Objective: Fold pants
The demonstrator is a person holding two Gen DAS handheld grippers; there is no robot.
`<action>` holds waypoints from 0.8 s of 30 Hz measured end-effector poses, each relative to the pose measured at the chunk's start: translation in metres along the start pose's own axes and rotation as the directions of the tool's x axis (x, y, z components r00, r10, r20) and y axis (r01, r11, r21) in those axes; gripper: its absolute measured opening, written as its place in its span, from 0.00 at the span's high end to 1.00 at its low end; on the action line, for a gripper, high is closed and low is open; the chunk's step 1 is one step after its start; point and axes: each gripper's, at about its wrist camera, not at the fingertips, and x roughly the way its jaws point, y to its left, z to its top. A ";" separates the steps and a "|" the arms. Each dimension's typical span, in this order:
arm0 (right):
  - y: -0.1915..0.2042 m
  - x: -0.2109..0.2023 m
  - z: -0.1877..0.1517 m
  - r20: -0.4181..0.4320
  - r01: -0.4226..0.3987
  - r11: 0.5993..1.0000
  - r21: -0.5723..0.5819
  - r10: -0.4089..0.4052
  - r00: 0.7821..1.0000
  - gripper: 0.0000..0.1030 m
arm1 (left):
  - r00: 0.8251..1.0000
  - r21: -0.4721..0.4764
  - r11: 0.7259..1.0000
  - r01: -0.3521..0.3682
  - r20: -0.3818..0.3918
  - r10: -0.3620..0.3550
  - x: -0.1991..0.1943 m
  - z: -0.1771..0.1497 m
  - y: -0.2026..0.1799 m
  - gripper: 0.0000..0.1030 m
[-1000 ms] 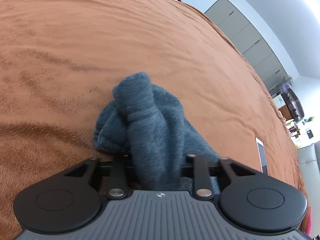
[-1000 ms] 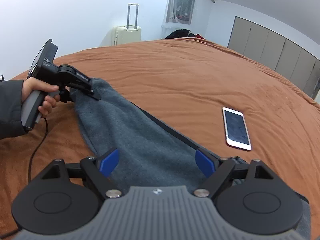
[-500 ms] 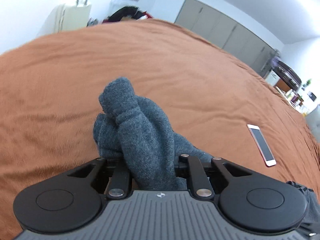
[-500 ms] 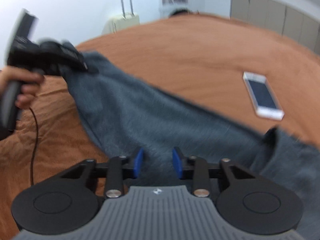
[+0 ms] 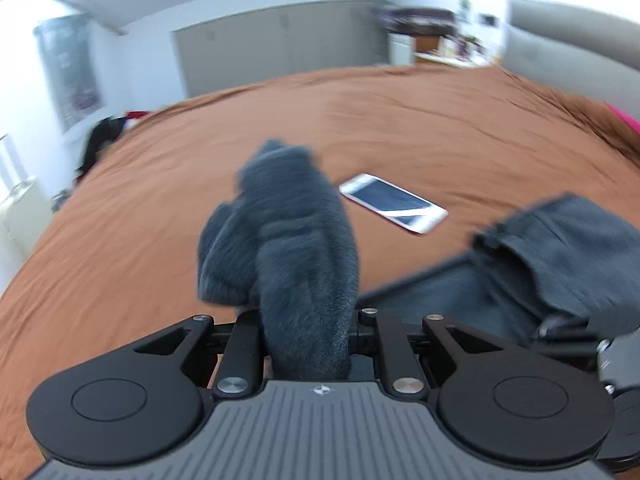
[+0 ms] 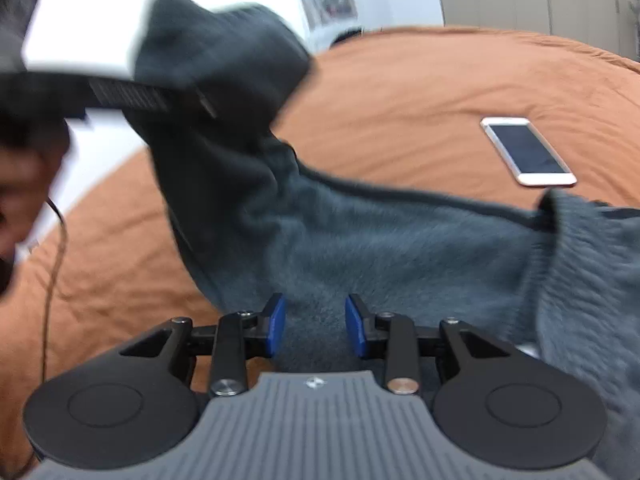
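Left wrist view: left gripper clamped tight on a bunched end of the grey fleece pants; the bundle sticks up and forward out of the jaws. Frame is motion-blurred. Rest of the pants lies rumpled at right on the brown bedspread. White phone lies flat on the bedspread, screen up, just beyond the held bundle. Part of another black device at right edge. Grey wardrobe along the far wall
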 end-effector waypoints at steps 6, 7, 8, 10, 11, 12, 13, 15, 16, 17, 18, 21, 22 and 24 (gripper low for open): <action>-0.008 -0.071 -0.019 0.067 0.006 0.999 -0.049 -0.003 0.998 0.64 | 0.996 0.101 0.994 0.033 -0.081 -0.024 0.041 -0.019 -0.059 0.81; -0.012 -0.082 -0.023 0.065 0.006 0.999 -0.033 -0.004 0.998 0.64 | 0.995 0.116 0.993 0.032 -0.098 -0.020 0.048 -0.024 -0.067 0.80; -0.017 -0.093 -0.027 0.058 -0.001 1.000 -0.012 0.002 0.998 0.64 | 0.994 0.131 0.991 0.028 -0.113 -0.013 0.055 -0.029 -0.075 0.78; -0.023 -0.111 -0.036 0.057 0.001 1.000 0.008 -0.002 0.998 0.64 | 0.992 0.167 0.986 0.002 -0.126 0.019 0.067 -0.039 -0.091 0.66; -0.025 -0.118 -0.040 0.061 0.014 1.000 0.014 -0.015 0.998 0.64 | 0.992 0.187 0.982 -0.025 -0.116 0.047 0.070 -0.042 -0.098 0.48; -0.028 -0.125 -0.043 0.062 0.025 0.999 0.021 -0.026 0.998 0.63 | 0.993 0.205 0.978 -0.046 -0.093 0.067 0.072 -0.046 -0.105 0.40; -0.030 -0.130 -0.045 0.062 0.028 0.999 0.029 -0.029 0.998 0.63 | 0.993 0.219 0.973 -0.080 -0.065 0.096 0.070 -0.053 -0.107 0.36; -0.033 -0.136 -0.050 0.061 0.033 0.998 0.046 -0.035 0.998 0.61 | 0.987 0.250 0.957 -0.147 -0.022 0.158 0.070 -0.060 -0.117 0.24; -0.035 -0.138 -0.050 0.060 0.040 0.998 0.054 -0.043 0.997 0.59 | 0.983 0.261 0.949 -0.175 -0.008 0.183 0.070 -0.062 -0.120 0.23; -0.037 -0.139 -0.051 0.061 0.049 0.997 0.066 -0.053 0.997 0.59 | 0.981 0.252 0.950 -0.185 -0.005 0.192 0.069 -0.063 -0.120 0.21; -0.043 -0.144 -0.052 0.063 0.053 0.996 0.078 -0.058 0.996 0.58 | 0.981 0.227 0.956 -0.184 -0.015 0.193 0.066 -0.063 -0.118 0.19; -0.053 -0.145 -0.052 0.060 0.071 0.989 0.127 -0.079 0.995 0.57 | 0.987 0.123 0.984 -0.132 -0.072 0.141 0.058 -0.054 -0.103 0.13; -0.055 -0.145 -0.051 0.061 0.075 0.988 0.137 -0.084 0.995 0.57 | 0.990 0.106 0.988 -0.113 -0.077 0.121 0.056 -0.051 -0.099 0.13; -0.056 -0.147 -0.048 0.067 0.095 0.985 0.144 -0.105 0.992 0.56 | 0.990 0.117 0.988 -0.097 -0.088 0.108 0.052 -0.048 -0.099 0.13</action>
